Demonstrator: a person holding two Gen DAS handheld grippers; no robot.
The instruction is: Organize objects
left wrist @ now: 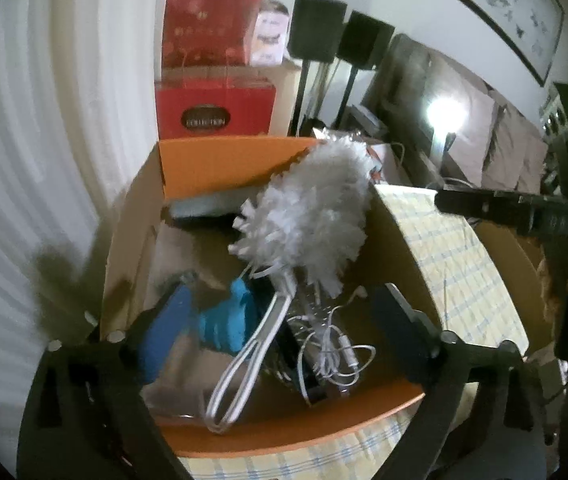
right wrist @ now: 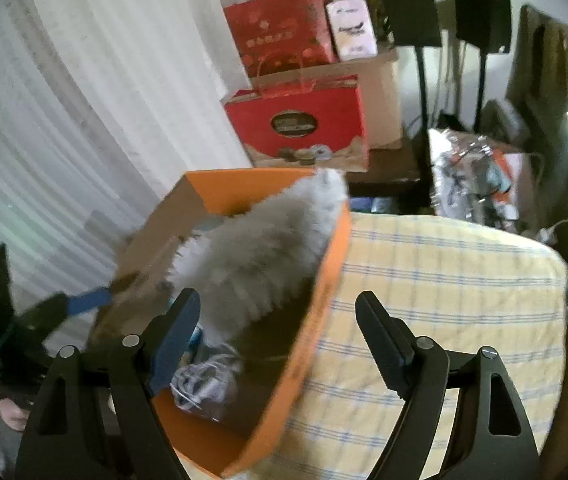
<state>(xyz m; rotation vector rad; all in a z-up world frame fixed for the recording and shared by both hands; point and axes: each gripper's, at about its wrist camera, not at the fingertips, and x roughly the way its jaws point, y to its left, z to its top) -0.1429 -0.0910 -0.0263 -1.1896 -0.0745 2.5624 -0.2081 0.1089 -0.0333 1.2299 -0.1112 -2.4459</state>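
An orange cardboard box (left wrist: 211, 160) stands on a yellow checked cloth (left wrist: 456, 264). In it lie a white fluffy duster (left wrist: 316, 216) with a looped white handle, a blue item (left wrist: 227, 320) and coiled white cables (left wrist: 340, 356). My left gripper (left wrist: 284, 312) is open just above the box's near side, empty. In the right wrist view the box (right wrist: 324, 280) holds the duster (right wrist: 259, 256) and cables (right wrist: 199, 380). My right gripper (right wrist: 279, 312) is open and empty over the box's right wall. The left gripper (right wrist: 83, 300) shows at the left.
Red gift boxes (right wrist: 300, 120) are stacked behind the box beside a white curtain (right wrist: 63, 120). Black speaker stands (right wrist: 424, 60) and a cluttered pile (right wrist: 480, 176) stand at the back right. The right gripper's black body (left wrist: 520, 208) reaches in from the right.
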